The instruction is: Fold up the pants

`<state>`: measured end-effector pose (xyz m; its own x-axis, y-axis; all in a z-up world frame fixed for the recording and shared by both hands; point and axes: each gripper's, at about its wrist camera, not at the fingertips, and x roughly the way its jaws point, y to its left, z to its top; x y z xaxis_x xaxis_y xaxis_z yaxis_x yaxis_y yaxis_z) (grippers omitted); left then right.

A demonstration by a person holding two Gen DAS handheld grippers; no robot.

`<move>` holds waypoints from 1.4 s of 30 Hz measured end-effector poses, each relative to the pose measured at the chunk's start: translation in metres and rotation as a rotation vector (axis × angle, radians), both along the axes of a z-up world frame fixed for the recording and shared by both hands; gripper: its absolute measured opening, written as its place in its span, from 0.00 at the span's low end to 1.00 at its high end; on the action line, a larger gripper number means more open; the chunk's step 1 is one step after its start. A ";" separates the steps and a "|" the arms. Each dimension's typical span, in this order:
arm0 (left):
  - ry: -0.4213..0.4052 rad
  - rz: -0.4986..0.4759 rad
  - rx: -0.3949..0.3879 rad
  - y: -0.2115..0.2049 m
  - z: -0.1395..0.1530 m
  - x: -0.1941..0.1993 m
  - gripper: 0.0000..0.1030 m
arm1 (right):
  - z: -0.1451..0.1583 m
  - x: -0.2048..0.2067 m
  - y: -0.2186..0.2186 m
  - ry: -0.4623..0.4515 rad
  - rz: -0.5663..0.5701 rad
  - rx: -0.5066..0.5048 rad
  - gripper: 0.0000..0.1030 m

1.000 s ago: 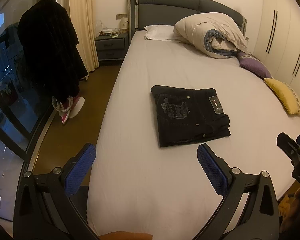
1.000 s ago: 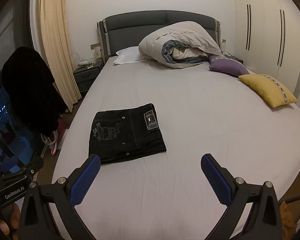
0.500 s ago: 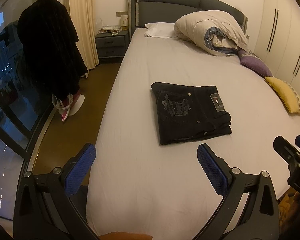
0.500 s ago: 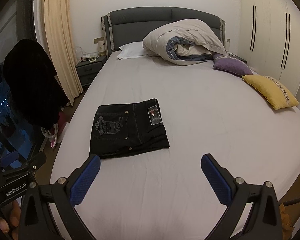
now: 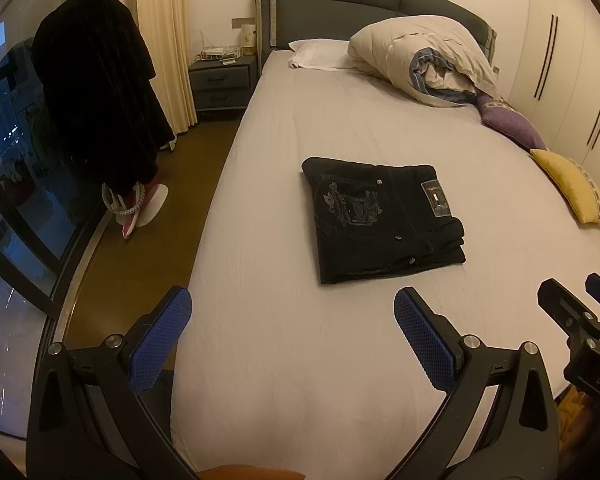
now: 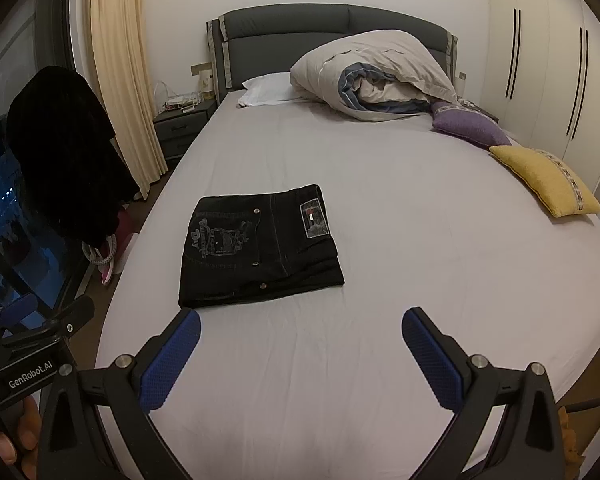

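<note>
Pants folded square mid-bed, stacked flat, likely finished. Left gripper and right gripper held short of them, fingers apart, empty, clear of the stack.

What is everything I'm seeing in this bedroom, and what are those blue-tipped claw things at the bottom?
Pants: one, black, folded, lying on the bed.
Bed: one, pale sheet, grey headboard.
Duvet: one, cream and blue, bundled near the headboard.
Pillow: one, white, beside the duvet.
Cushions: purple and yellow, right edge of the bed.
Nightstand: one, grey, left of the bed.
Dark garment: one, black, hanging by the window.
Wardrobe: white, right wall.
Left gripper: hand-held, blue pads, open, empty.
Right gripper: same, open, empty.
</note>
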<state>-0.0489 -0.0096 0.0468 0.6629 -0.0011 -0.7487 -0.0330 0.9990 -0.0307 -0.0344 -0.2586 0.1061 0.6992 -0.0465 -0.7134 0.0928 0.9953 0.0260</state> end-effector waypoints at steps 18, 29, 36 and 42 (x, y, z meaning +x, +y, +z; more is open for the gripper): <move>0.013 0.006 -0.004 0.003 -0.006 0.003 1.00 | -0.006 -0.001 0.005 0.024 0.006 0.002 1.00; 0.013 0.007 -0.005 0.003 -0.006 0.003 1.00 | -0.009 0.000 0.007 0.031 0.012 0.003 1.00; 0.013 0.007 -0.005 0.003 -0.006 0.003 1.00 | -0.009 0.000 0.008 0.031 0.012 0.003 1.00; 0.013 0.005 -0.004 0.003 -0.006 0.003 1.00 | -0.009 0.000 0.008 0.031 0.012 0.003 1.00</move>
